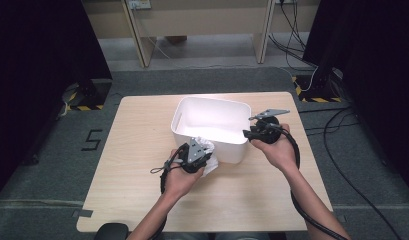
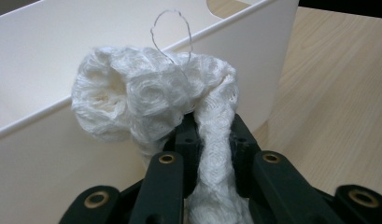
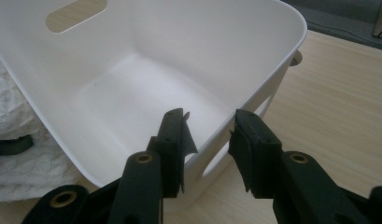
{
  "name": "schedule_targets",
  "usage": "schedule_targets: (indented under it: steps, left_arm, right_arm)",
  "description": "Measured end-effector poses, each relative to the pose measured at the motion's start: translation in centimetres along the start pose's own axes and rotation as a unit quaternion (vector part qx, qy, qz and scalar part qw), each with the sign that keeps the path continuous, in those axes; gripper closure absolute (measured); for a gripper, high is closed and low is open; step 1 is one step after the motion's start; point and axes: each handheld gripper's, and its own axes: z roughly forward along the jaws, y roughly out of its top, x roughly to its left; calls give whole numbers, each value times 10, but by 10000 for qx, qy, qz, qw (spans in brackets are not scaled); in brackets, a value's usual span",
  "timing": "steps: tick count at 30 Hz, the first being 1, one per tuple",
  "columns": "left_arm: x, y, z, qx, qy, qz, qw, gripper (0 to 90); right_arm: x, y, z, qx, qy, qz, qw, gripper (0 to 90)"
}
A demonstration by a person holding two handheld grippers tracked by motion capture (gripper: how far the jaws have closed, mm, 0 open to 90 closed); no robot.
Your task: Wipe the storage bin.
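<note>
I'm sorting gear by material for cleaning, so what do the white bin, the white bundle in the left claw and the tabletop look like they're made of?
The bin looks like smooth, matte moulded plastic, with thin even walls, rounded corners and a cut-out handle. The bundle looks like soft woven or knitted cloth: it has a raised, quilted texture, and a loose thread curls off it. The tabletop looks like pale wood or wood-look laminate, going by its straight grain lines.

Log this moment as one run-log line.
left gripper: shut on white cloth | right gripper: astride bin wall | white bin: empty
</note>
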Motion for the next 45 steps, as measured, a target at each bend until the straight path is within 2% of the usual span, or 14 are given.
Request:
schedule_targets:
  steps: [7,15,18,32,35,39,45]
  left_arm:
    - [-2,7,0,4,-13,97,10000,784]
    - [-6,9,4,6,-42,96,9999,784]
    - [-6,8,5,-6,11,136,9999,784]
    - [-8,-2,13,20,51,282,9996,784]
    - [-11,-6,16,12,50,205,9998,783]
    - [-12,-11,22,137,-41,235,9996,783]
    - [-14,-14,26,197,-60,203,9996,784]
  right_arm:
    - [0,0,0,3,11,11,10000,649]
    - [0,0,0,18,2,1,10000,648]
    - [0,0,0,18,-4,8,10000,648]
    - [0,1,0,12,19,72,10000,643]
    - [0,0,-1,-9,39,67,10000,644]
    - [-1,1,0,3,54,70,10000,644]
    - [-1,0,-1,12,67,85,9999,644]
